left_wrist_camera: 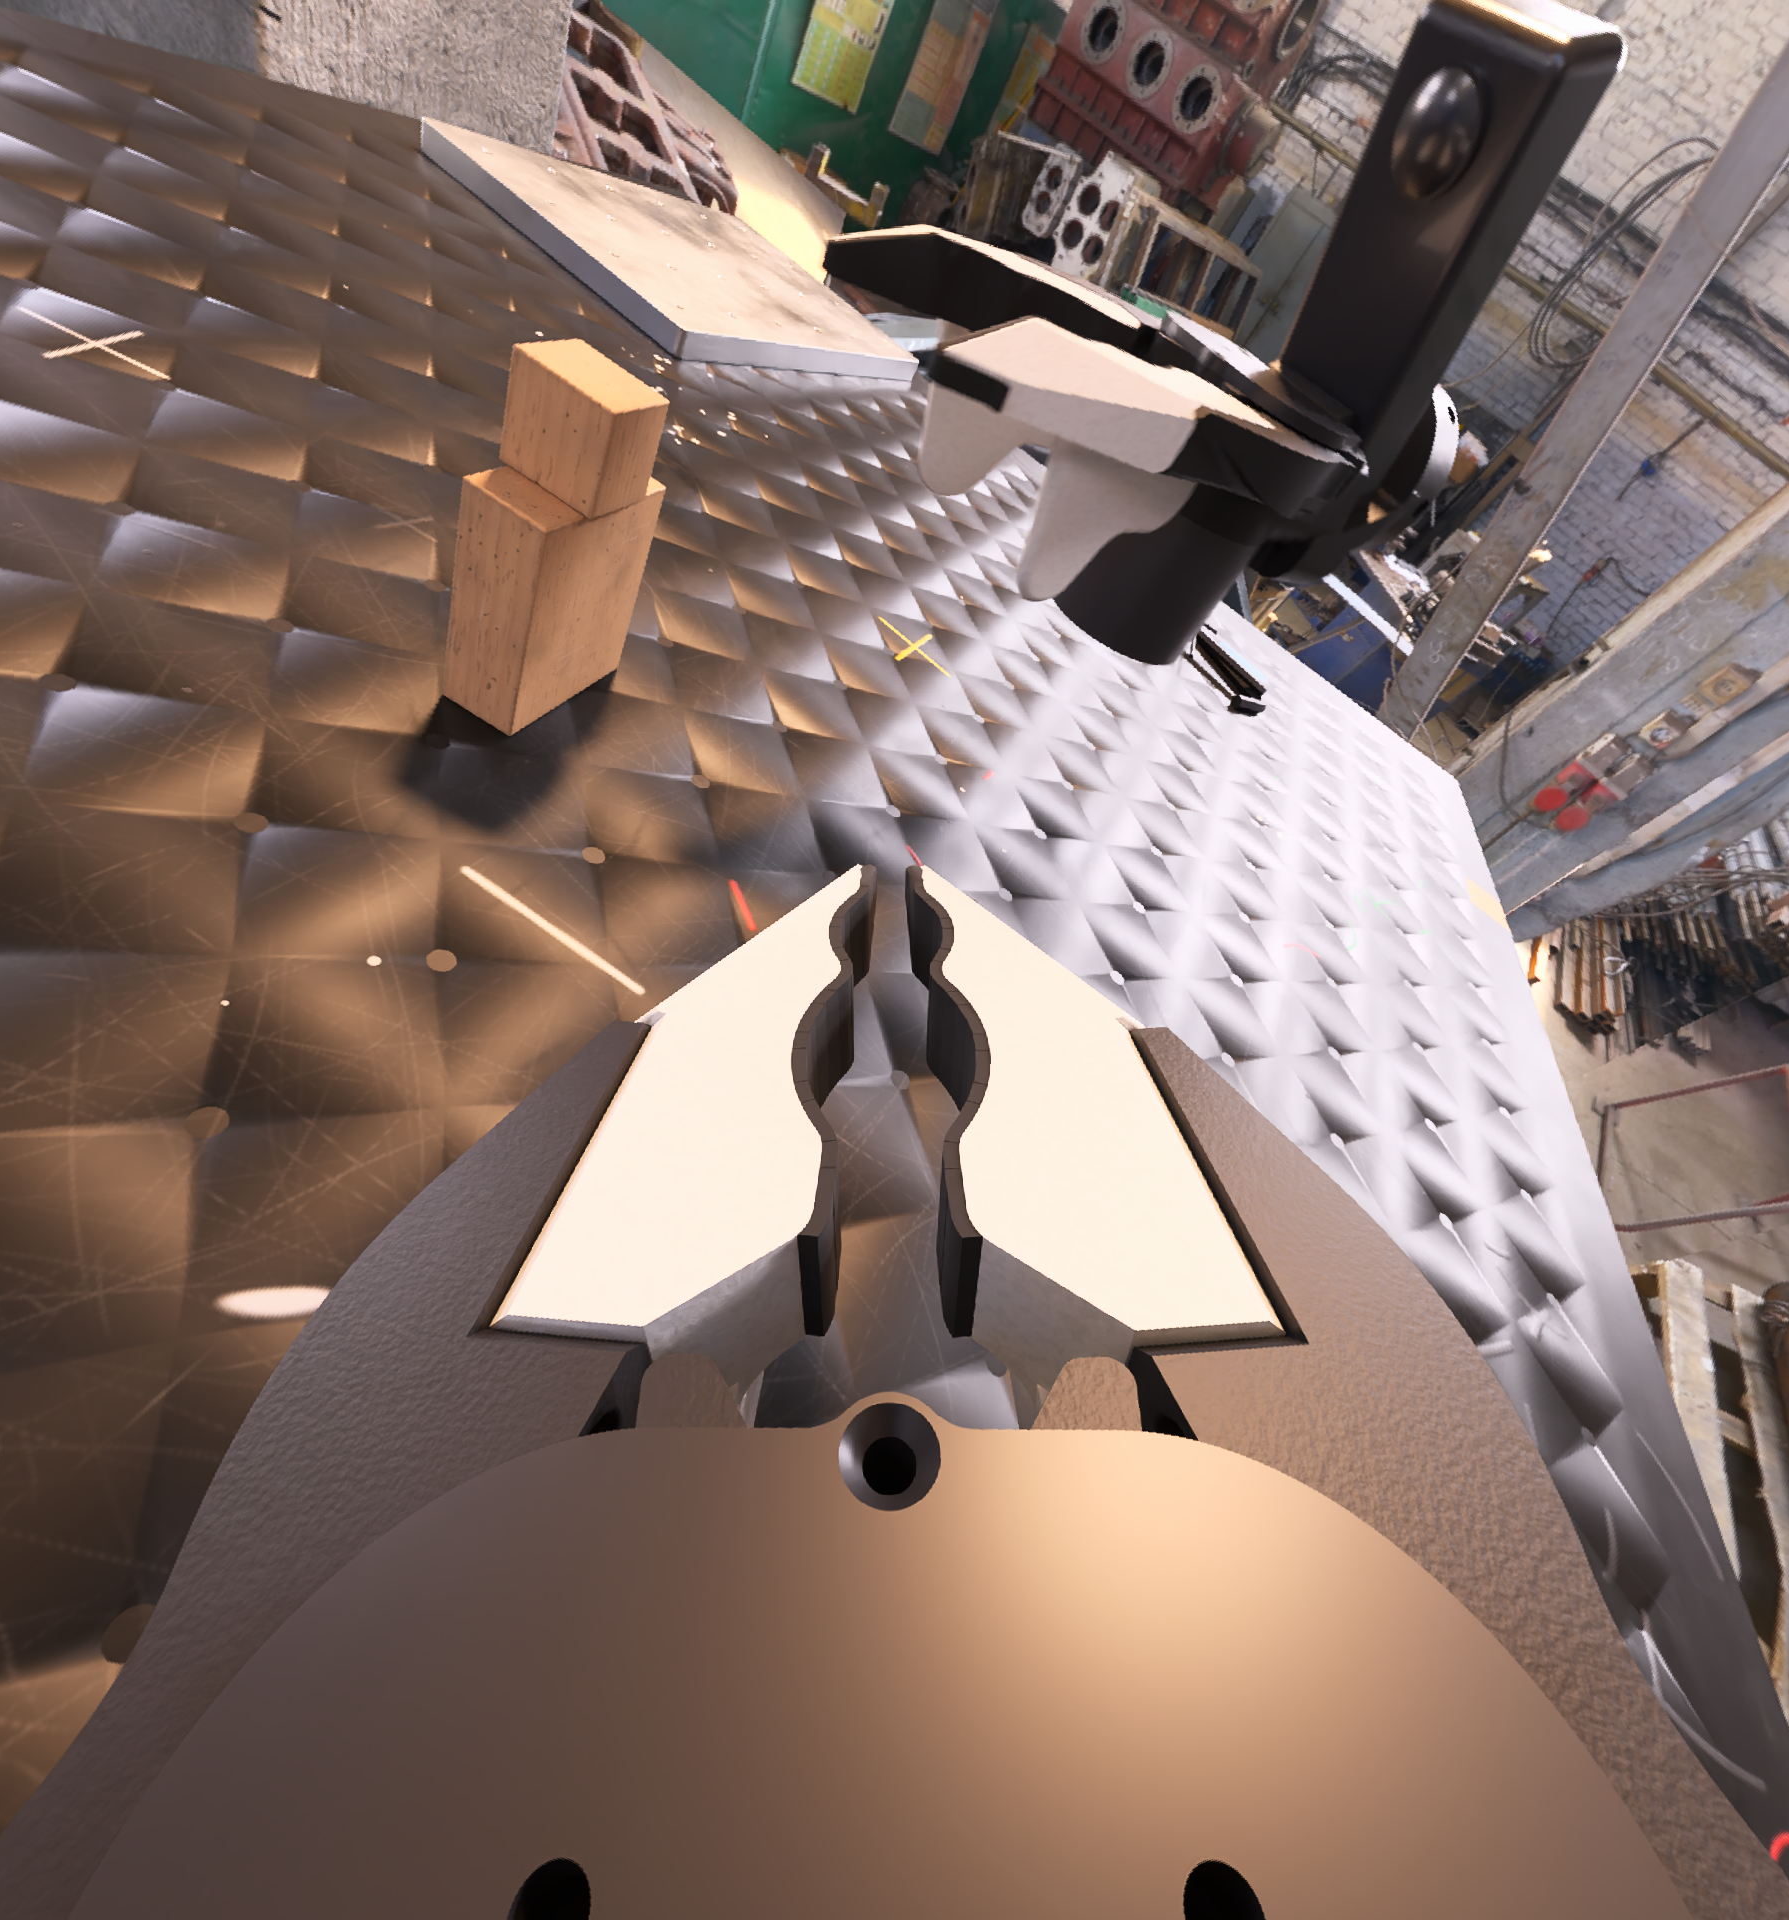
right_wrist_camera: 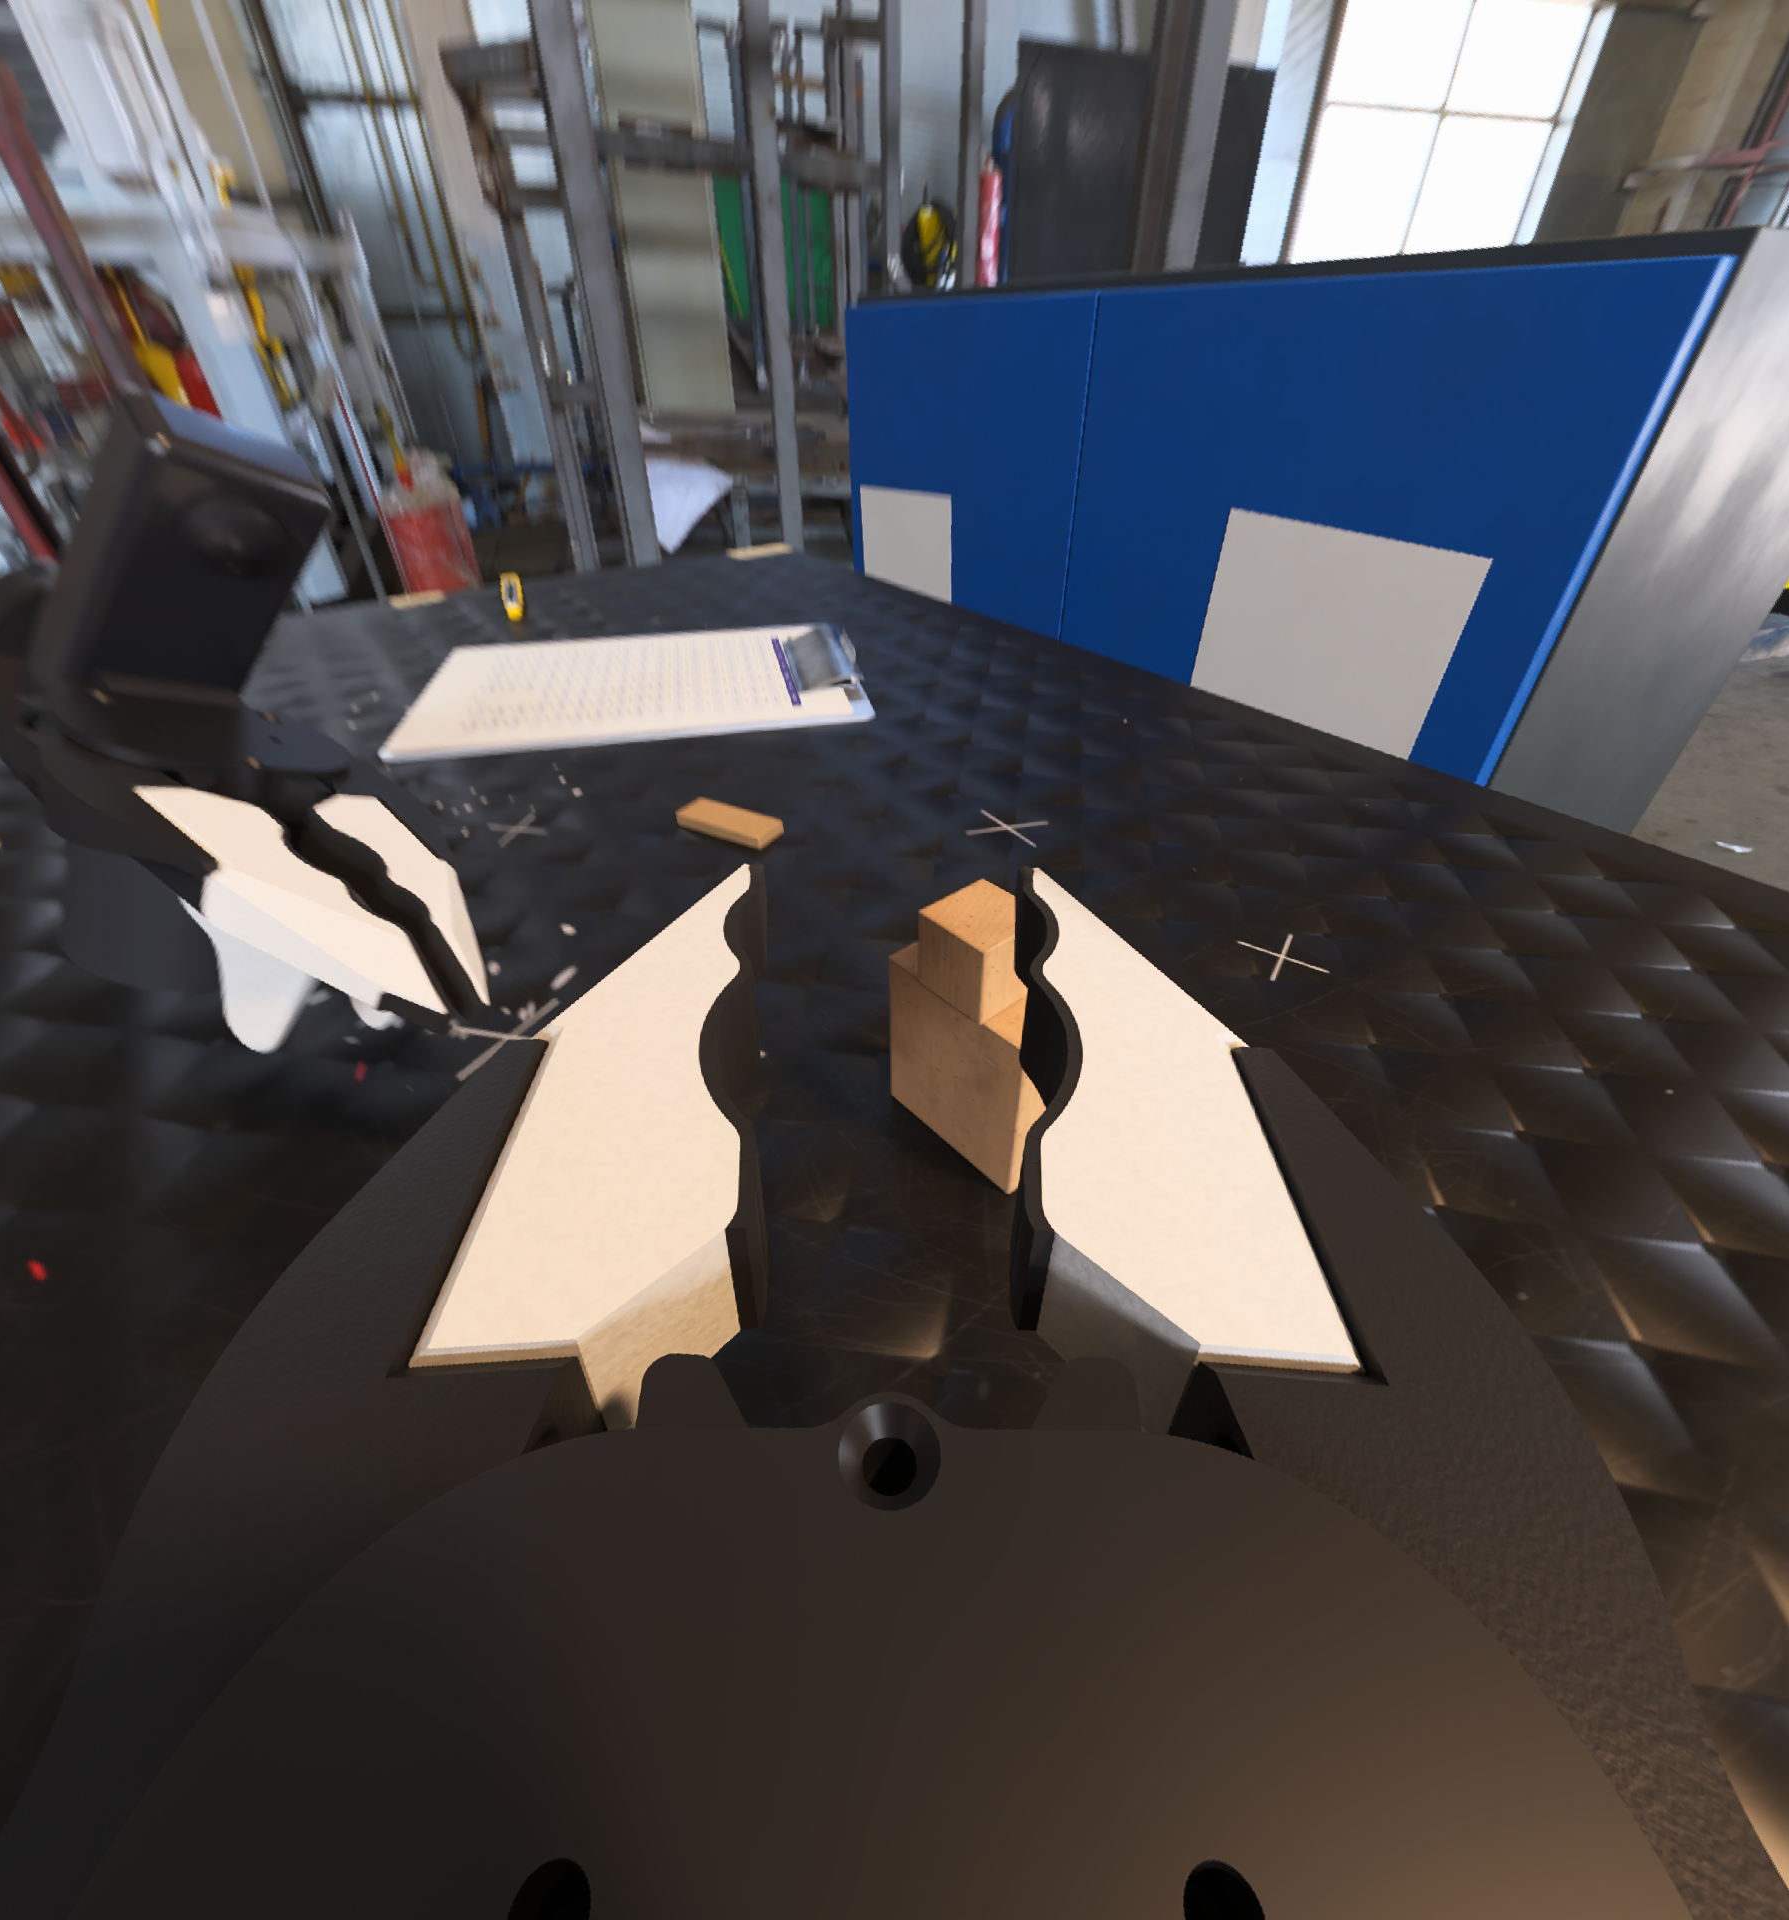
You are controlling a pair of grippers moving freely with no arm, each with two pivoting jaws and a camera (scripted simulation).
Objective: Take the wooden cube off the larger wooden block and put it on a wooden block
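Note:
A small wooden cube [left_wrist_camera: 583,426] sits on top of a taller upright wooden block [left_wrist_camera: 542,603] on the metal table. In the right wrist view the cube [right_wrist_camera: 968,951] and the larger block [right_wrist_camera: 957,1081] stand ahead of my open, empty right gripper [right_wrist_camera: 890,878], nearer its right finger, which hides their right edge. A flat wooden block [right_wrist_camera: 729,821] lies farther back. My left gripper [left_wrist_camera: 890,873] is shut with a thin gap and holds nothing, to the right of and nearer than the stack. The right gripper [left_wrist_camera: 1004,530] hovers to the right of the stack, apart from it.
A clipboard with paper [right_wrist_camera: 641,686] lies at the back of the patterned table [right_wrist_camera: 1492,1039]. A blue cabinet [right_wrist_camera: 1285,468] stands behind the table on the right. A grey metal plate [left_wrist_camera: 682,249] lies beyond the stack. The left gripper [right_wrist_camera: 469,1003] shows at the left.

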